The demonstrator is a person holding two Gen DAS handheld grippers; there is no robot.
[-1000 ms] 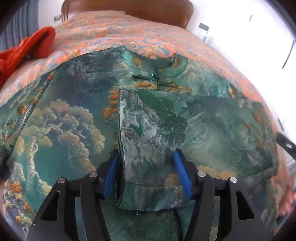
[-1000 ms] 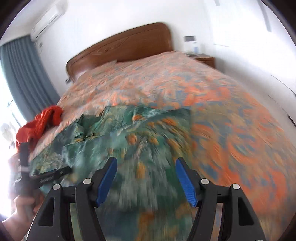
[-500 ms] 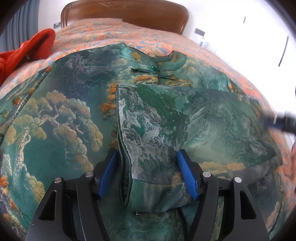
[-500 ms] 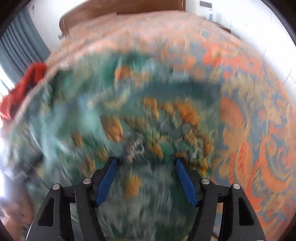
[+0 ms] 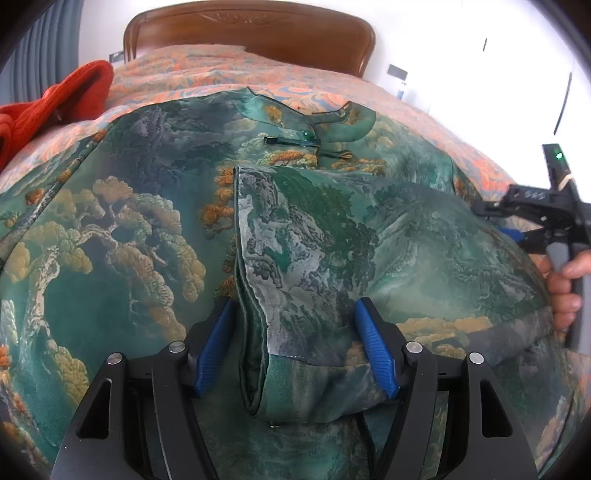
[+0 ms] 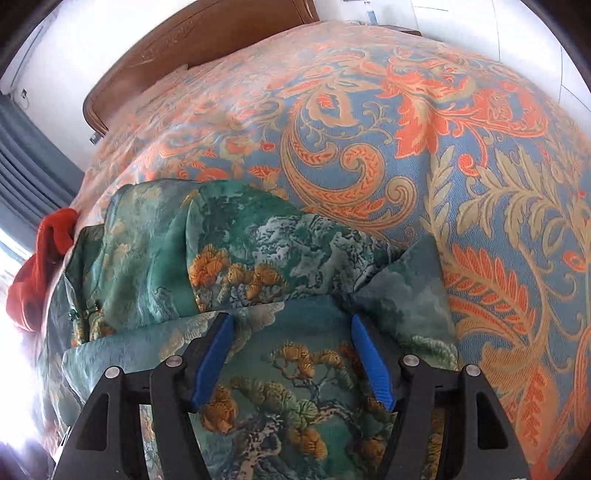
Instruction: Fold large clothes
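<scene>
My left gripper (image 5: 293,345) has its jaws apart, and the folded sleeve (image 5: 332,258) of the garment lies between the two blue pads; the left pad stands clear of the cloth, and at the right pad I cannot tell if it touches. My right gripper (image 6: 291,356) has its jaws apart too, low over the green cloth, and they clamp nothing.

The bed (image 6: 424,129) fills almost all of both views, with an orange and blue bedspread of big leaf curls. The wooden headboard (image 5: 258,33) is at 12 o'clock in the left wrist view and near 11 o'clock in the right wrist view.

The green garment (image 5: 122,229), with pine trees and mountains printed on it, lies flat on the bed. In the left wrist view it covers the middle and goes from 9 o'clock to 3 o'clock. In the right wrist view it takes the lower left part, from 6 o'clock to 9 o'clock. The sleeve is folded in across the body of the garment, and its cuff is at 6 o'clock, just in front of my left pads.

A red knitted garment (image 5: 55,107) lies on the bed at 10 o'clock, apart from the green one.

At 3 o'clock in the left wrist view I see my right hand (image 5: 565,288) around the handle of the other gripper.

The collar (image 5: 332,122) with its small green button (image 5: 306,136) is at 12 o'clock, beyond the folded sleeve.
</scene>
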